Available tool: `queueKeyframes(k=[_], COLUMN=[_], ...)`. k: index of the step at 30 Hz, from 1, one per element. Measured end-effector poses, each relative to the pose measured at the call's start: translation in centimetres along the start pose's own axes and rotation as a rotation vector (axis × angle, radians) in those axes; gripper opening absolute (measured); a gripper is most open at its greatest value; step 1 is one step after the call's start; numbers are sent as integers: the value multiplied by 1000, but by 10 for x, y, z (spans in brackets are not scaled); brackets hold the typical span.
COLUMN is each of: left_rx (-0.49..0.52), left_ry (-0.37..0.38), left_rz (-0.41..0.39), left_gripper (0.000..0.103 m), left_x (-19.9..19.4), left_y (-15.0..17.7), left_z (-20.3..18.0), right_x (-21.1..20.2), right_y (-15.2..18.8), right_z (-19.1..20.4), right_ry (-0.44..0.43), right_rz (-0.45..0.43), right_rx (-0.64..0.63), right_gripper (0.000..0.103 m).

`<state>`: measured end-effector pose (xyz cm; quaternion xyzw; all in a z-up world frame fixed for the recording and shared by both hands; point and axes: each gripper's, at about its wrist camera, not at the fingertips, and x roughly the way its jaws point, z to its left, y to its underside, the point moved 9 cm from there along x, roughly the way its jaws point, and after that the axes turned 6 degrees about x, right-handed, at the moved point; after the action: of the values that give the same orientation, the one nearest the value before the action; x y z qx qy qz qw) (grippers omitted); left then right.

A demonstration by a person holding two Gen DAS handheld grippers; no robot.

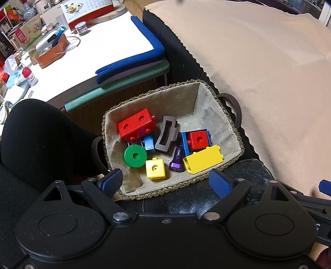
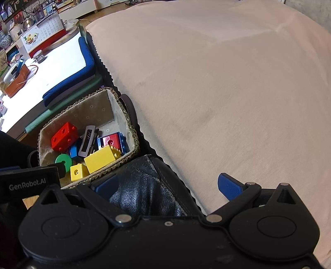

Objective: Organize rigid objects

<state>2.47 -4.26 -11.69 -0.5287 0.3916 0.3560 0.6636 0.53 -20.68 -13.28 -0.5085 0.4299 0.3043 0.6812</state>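
both claws (image 1: 165, 182) (image 2: 168, 187) agape nr basket (image 1: 178, 189)

A big tan blanket (image 2: 217, 93) covers a black leather seat (image 2: 144, 186). Beside it stands a bright white table (image 1: 99, 58) with a calendar (image 1: 82, 8) and an orange box (image 1: 52, 54).

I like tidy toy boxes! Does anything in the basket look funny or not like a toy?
Two things stand out in the basket: a grey hair clip and a purple car charger lying among the building blocks. The blocks are jumbled, some tilted on others. Nothing has spilled out.
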Motion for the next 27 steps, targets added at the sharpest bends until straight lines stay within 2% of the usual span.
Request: queueKeyframes(k=[27], left_rx=[4], left_ry=[-5], left_rz=[-1], left_gripper=[87], left_x=[0], left_y=[0], left_z=[0], right_x=[1], right_y=[2], right_z=[1], right_ry=[-5], right_rz=[1], right_rx=[-6], right_gripper=[103])
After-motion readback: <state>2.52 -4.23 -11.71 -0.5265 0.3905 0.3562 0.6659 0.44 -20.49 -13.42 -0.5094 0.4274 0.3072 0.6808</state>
